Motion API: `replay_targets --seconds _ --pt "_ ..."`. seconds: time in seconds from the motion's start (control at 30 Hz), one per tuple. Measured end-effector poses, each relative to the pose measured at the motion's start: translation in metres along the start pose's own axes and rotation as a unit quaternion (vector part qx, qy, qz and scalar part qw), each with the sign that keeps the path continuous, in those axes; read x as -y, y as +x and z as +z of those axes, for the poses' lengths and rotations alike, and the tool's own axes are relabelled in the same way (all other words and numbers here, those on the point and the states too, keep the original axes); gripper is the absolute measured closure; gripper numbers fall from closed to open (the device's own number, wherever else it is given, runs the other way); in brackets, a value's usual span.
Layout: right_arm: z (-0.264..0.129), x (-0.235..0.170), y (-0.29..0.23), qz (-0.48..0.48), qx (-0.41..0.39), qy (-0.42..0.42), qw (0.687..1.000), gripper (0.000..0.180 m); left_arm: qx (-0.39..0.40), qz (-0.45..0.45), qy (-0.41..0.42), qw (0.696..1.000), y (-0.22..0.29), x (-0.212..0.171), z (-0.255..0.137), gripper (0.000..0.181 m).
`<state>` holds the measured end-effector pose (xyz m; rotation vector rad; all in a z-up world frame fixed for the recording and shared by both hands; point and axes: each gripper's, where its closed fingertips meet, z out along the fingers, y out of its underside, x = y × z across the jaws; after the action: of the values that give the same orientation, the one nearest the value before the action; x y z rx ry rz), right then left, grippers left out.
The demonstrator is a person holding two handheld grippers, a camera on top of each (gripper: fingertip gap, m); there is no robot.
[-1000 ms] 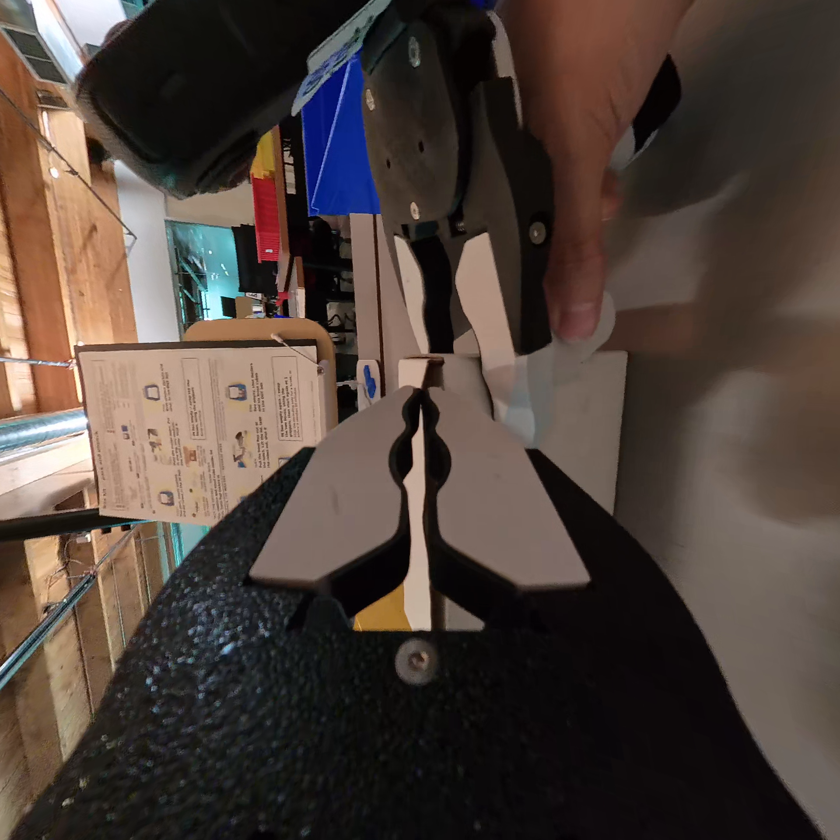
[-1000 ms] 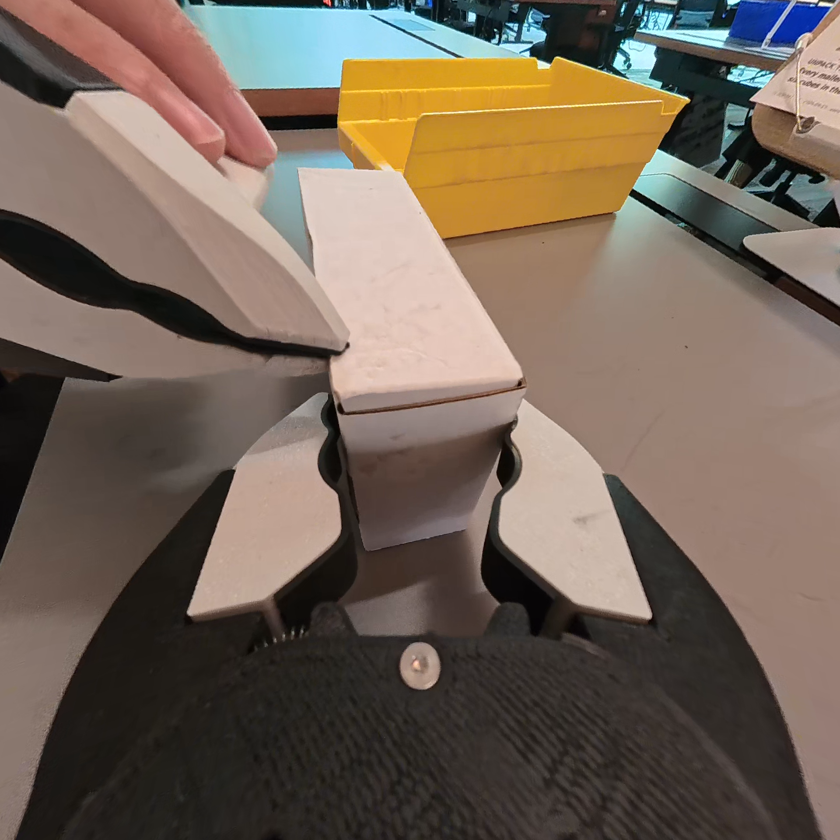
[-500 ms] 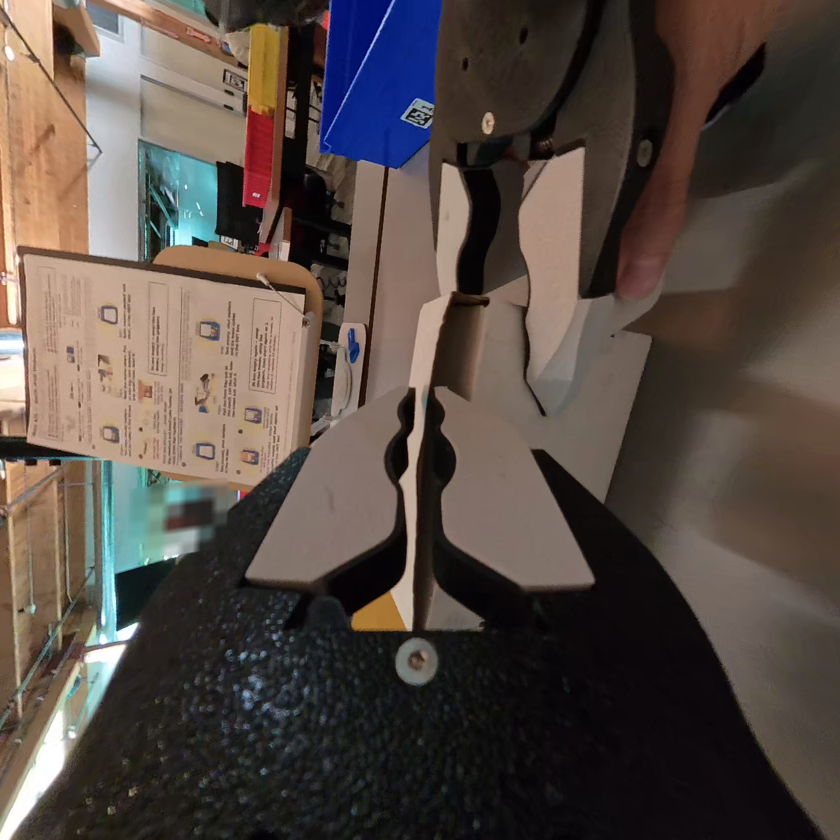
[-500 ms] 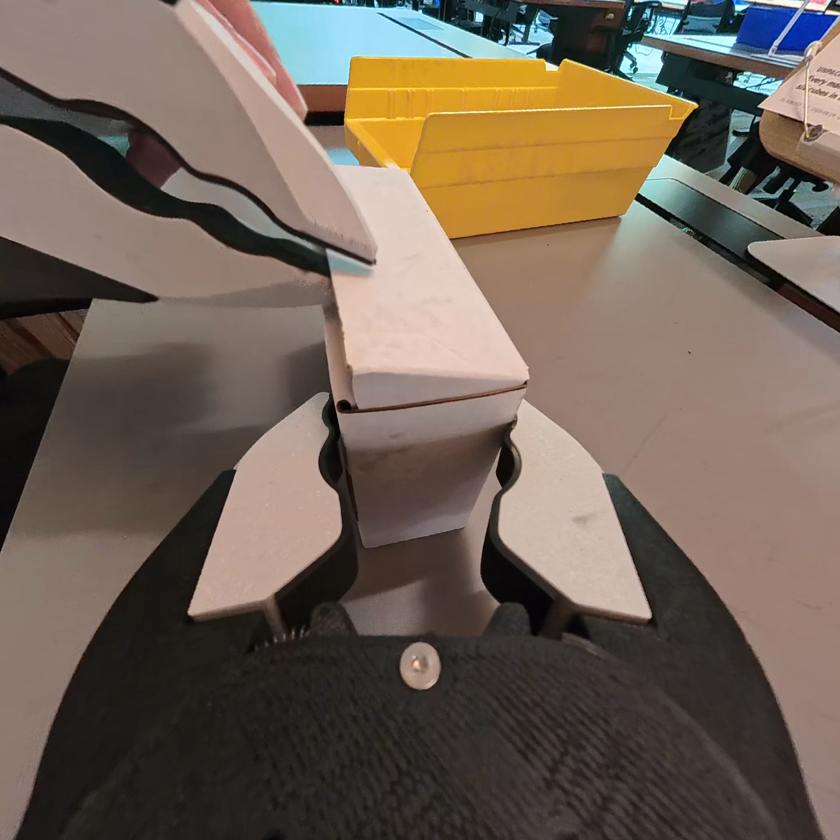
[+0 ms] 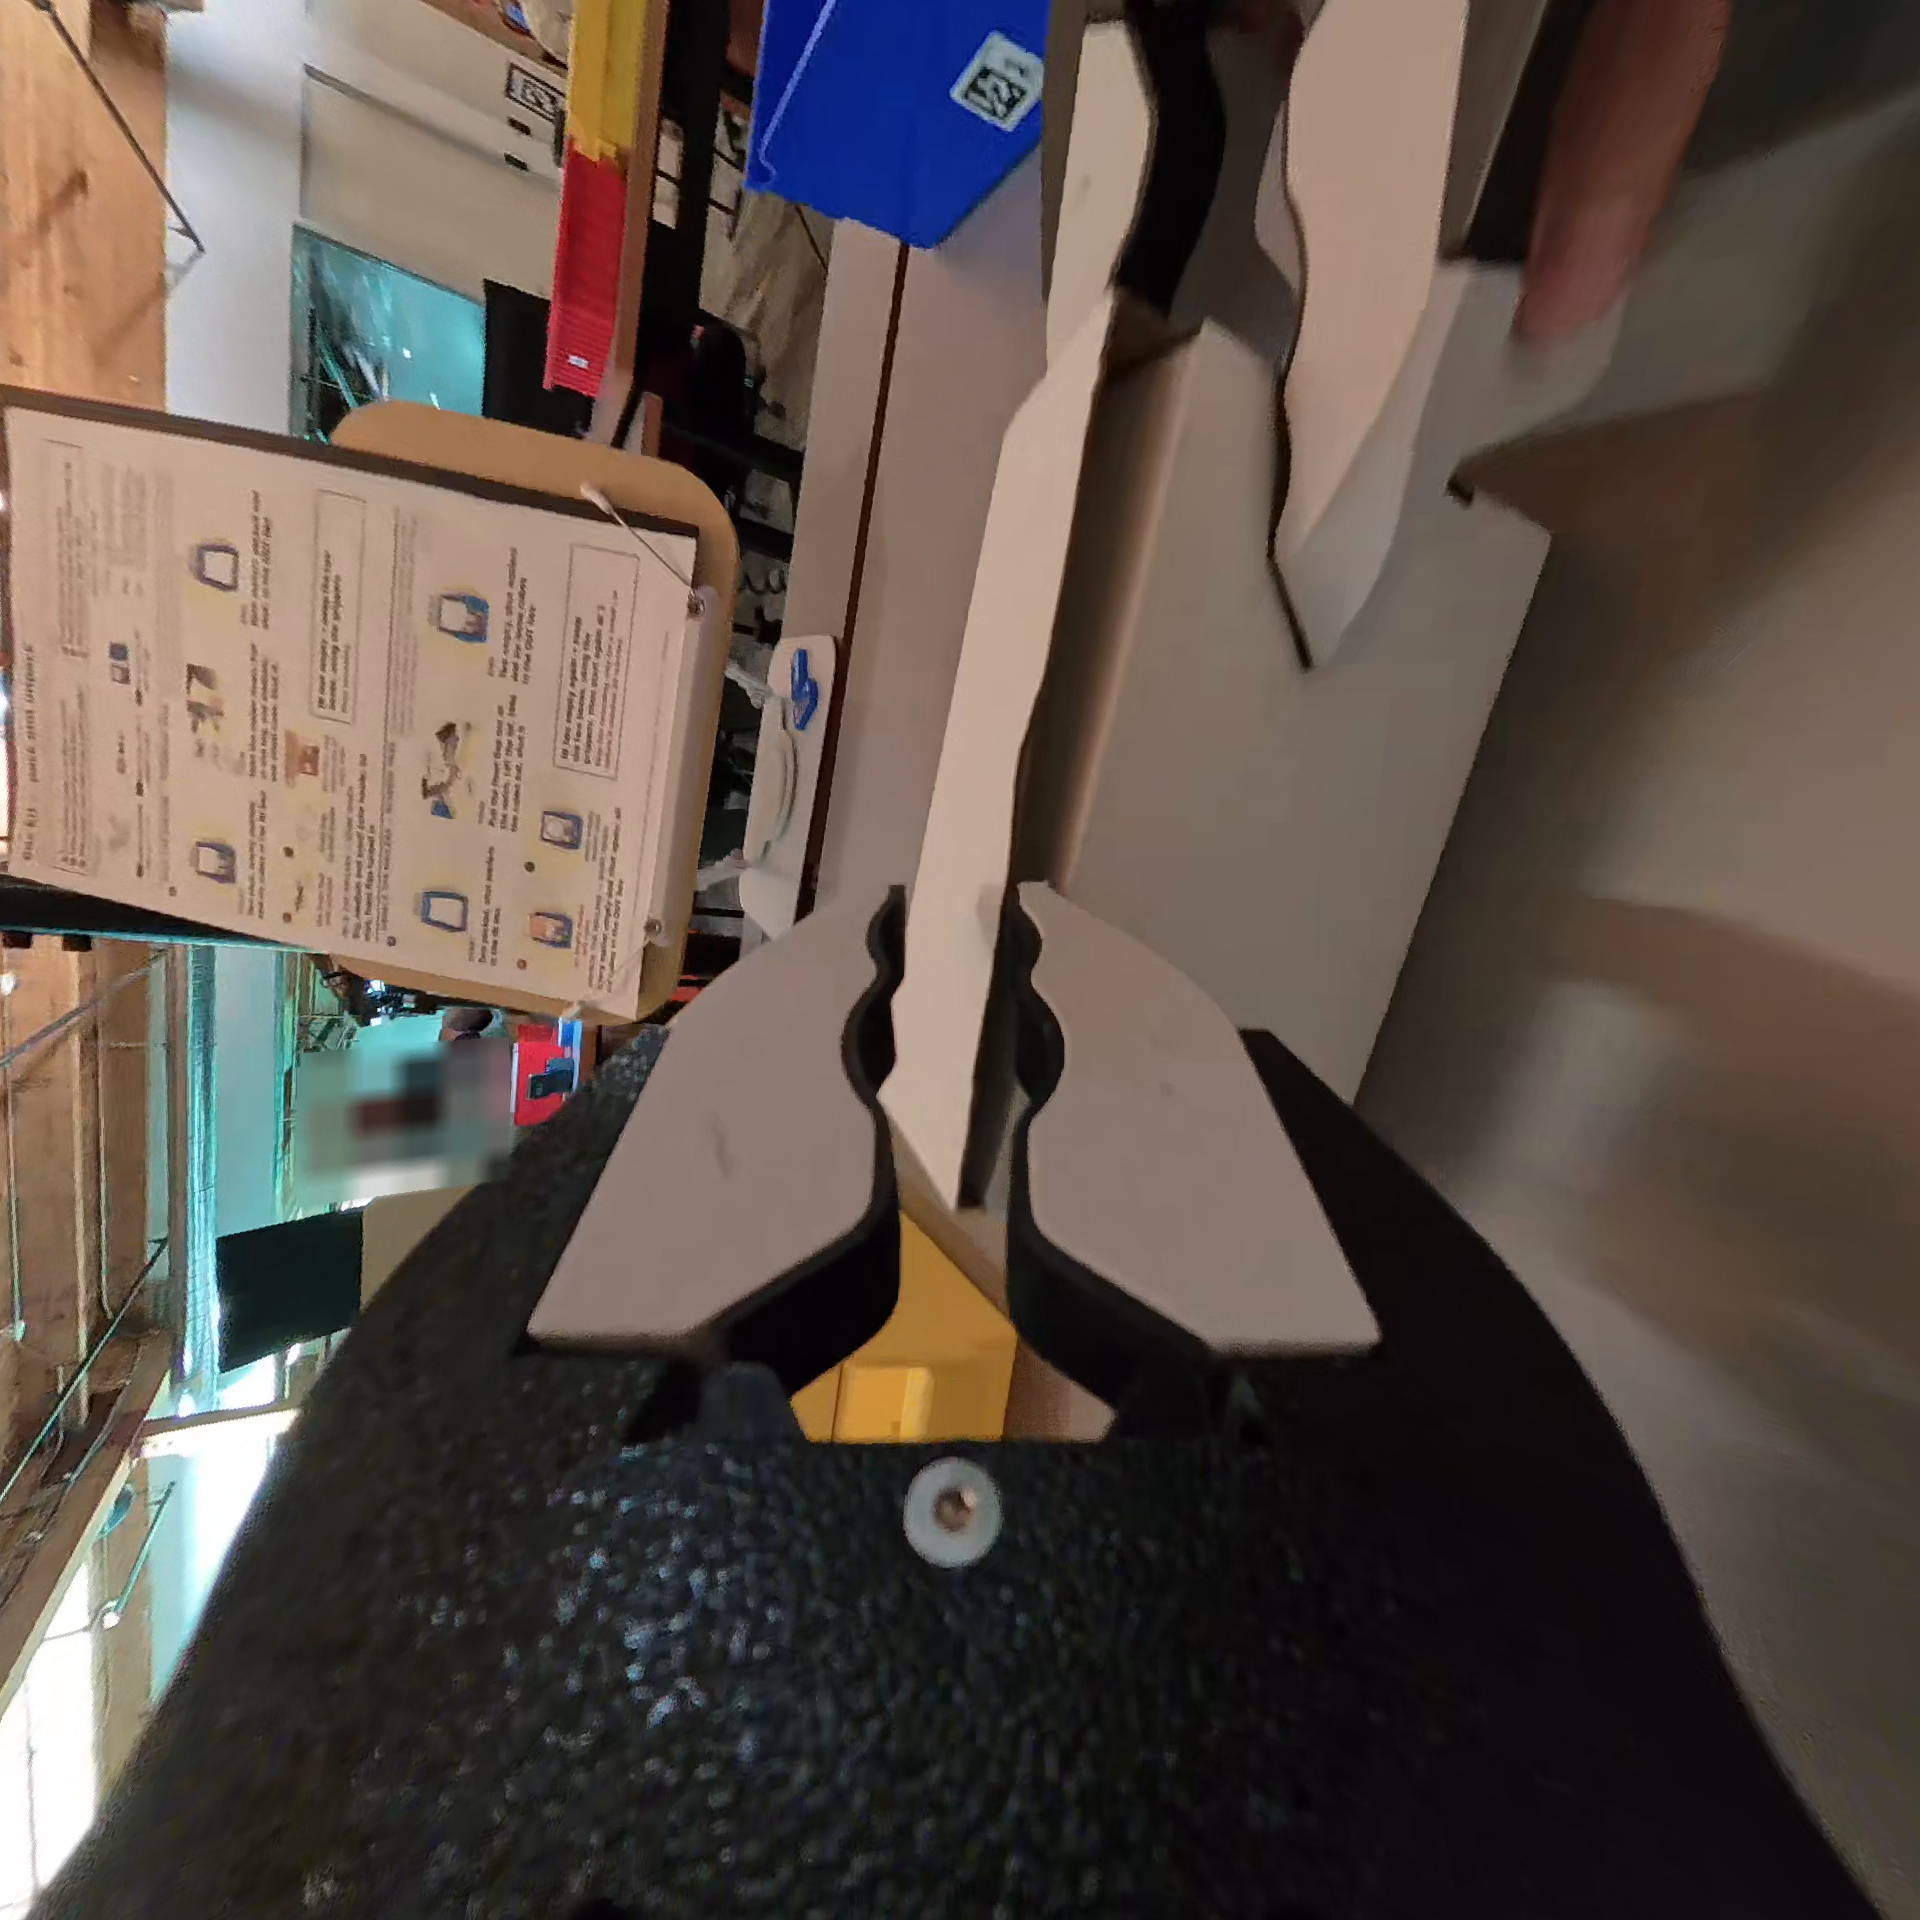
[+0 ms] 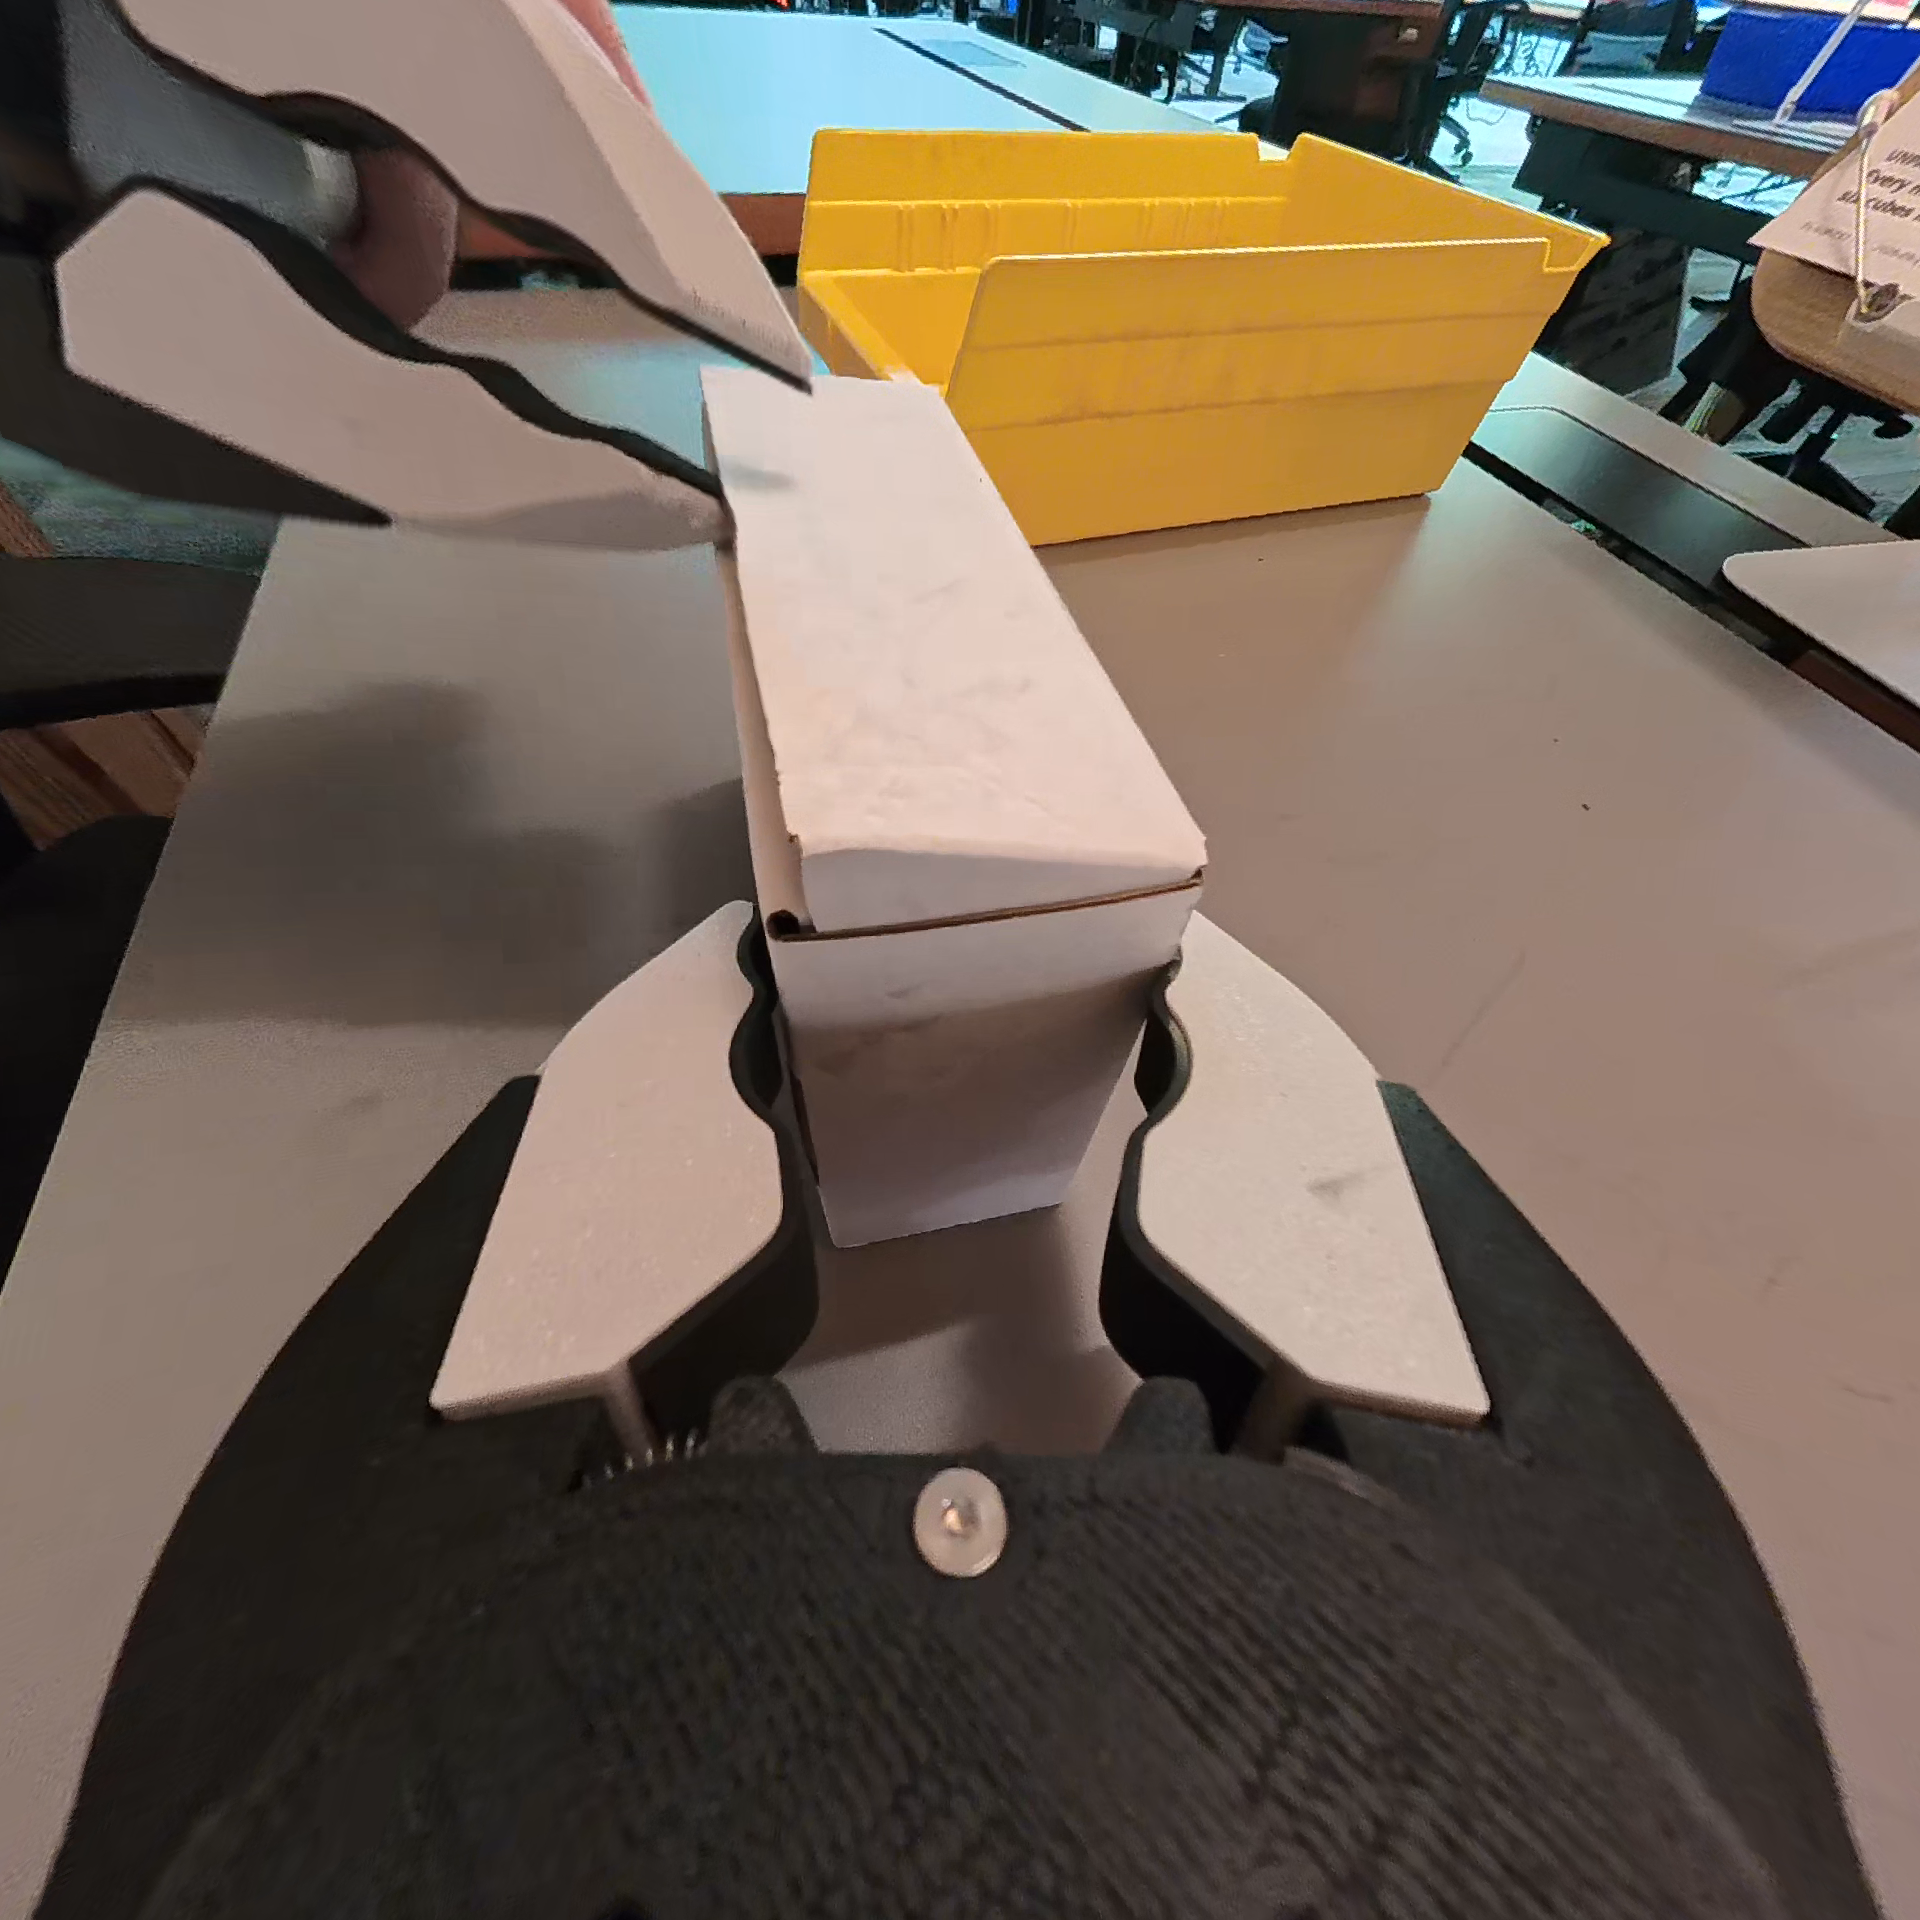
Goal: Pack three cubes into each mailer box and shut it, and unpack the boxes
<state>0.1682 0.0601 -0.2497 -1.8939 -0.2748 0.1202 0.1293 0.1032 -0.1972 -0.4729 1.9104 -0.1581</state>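
Note:
A white mailer box (image 6: 935, 665) lies lengthwise on the grey table (image 6: 1455, 790). My right gripper (image 6: 966, 935) is shut on its near end, one finger on each side wall. The lid is down on the right and lifted a little along the left edge. My left gripper (image 6: 764, 431) comes in from the upper left at the far left edge of the lid, one fingertip above the lid and one below it. In the left wrist view my left gripper (image 5: 961, 904) has its jaws slightly apart around the lid (image 5: 997, 675). No cubes show.
A yellow bin (image 6: 1195, 343) stands just beyond the box, its inside hidden. A clipboard with an instruction sheet (image 5: 343, 707) stands off the table's right side. A blue bin (image 5: 883, 104) sits on another table. A person's hand (image 5: 1600, 156) holds the right gripper.
My left gripper was shut on the lid's edge and has lifted it a little. Its jaws have now parted slightly around the lid. The right gripper has kept its hold.

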Motion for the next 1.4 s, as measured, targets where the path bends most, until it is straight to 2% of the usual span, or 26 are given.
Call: replay_targets --seconds 0.03,0.1,0.17,0.2,0.33,0.43,0.47,0.5,0.53,0.6,0.73,0.83,0.9,0.97,1.1,1.17,1.23,1.33,1.4 --pt "0.0 0.0 0.0 0.0 0.002 0.0 1.0 0.112 -0.003 0.004 -0.005 1.0 -0.002 -0.007 -0.002 0.162" --pt "0.0 0.0 -0.003 -0.003 0.011 0.0 1.0 0.113 -0.01 0.022 0.0 1.0 -0.004 -0.01 -0.004 0.161" --pt "0.0 0.0 -0.004 -0.006 0.016 0.0 1.0 0.114 -0.008 0.033 -0.013 0.999 -0.004 -0.013 -0.001 0.178" --pt "0.0 0.0 -0.004 -0.011 0.016 -0.001 1.0 0.114 0.011 0.027 -0.015 0.999 -0.008 -0.012 0.001 0.18" --pt "-0.001 0.0 -0.003 -0.001 0.013 -0.003 1.0 0.114 0.011 -0.052 -0.011 0.999 -0.007 -0.013 0.003 0.179" --pt "0.0 0.001 -0.005 -0.004 0.014 0.002 1.0 0.114 0.019 -0.02 -0.009 1.0 -0.005 -0.014 0.001 0.178" --pt "0.0 0.001 -0.004 -0.005 0.011 0.003 1.0 0.108 0.021 -0.02 -0.008 1.0 -0.004 -0.013 0.0 0.178" --pt "0.002 0.002 -0.001 -0.002 -0.004 0.004 1.0 0.093 0.021 -0.021 -0.005 1.0 -0.003 -0.013 0.0 0.178" --pt "0.004 0.002 0.001 0.0 -0.015 0.001 1.0 0.093 0.016 -0.022 0.003 1.0 -0.002 -0.011 -0.001 0.176" --pt "0.008 0.001 -0.005 -0.017 -0.003 -0.006 1.0 0.106 0.008 -0.019 0.022 1.0 -0.001 -0.008 -0.001 0.173" --pt "0.009 0.0 -0.01 -0.021 0.012 -0.011 1.0 0.108 -0.003 -0.026 0.021 0.999 -0.014 -0.018 -0.004 0.15" --pt "0.009 0.0 -0.012 -0.024 0.029 -0.016 0.999 0.108 -0.062 -0.014 0.03 0.998 -0.007 -0.02 -0.007 0.157" --pt "0.008 -0.001 -0.013 -0.029 0.032 -0.024 0.999 0.108 -0.056 0.019 0.018 0.998 -0.011 -0.02 -0.008 0.158" --pt "0.008 -0.002 -0.013 -0.022 0.033 -0.027 0.999 0.108 -0.034 0.019 0.011 0.999 -0.015 -0.016 -0.007 0.169" --pt "0.003 -0.005 -0.011 -0.021 0.029 -0.032 0.999 0.108 -0.01 -0.061 0.033 0.998 -0.019 -0.009 -0.006 0.164" --pt "0.004 -0.004 -0.011 -0.019 0.024 -0.03 0.999 0.108 -0.032 -0.1 0.031 0.994 -0.014 -0.015 -0.006 0.151" --pt "0.006 -0.003 -0.011 -0.022 0.018 -0.029 0.999 0.108 -0.048 -0.176 0.079 0.98 -0.018 -0.015 -0.014 0.133" --pt "0.008 -0.002 -0.011 -0.021 0.017 -0.022 0.999 0.108 -0.096 -0.349 0.175 0.916 -0.029 -0.023 -0.031 0.114" --pt "0.007 -0.001 -0.012 -0.025 0.025 -0.016 0.999 0.108 -0.162 -0.417 0.189 0.874 -0.017 -0.041 -0.03 0.097"
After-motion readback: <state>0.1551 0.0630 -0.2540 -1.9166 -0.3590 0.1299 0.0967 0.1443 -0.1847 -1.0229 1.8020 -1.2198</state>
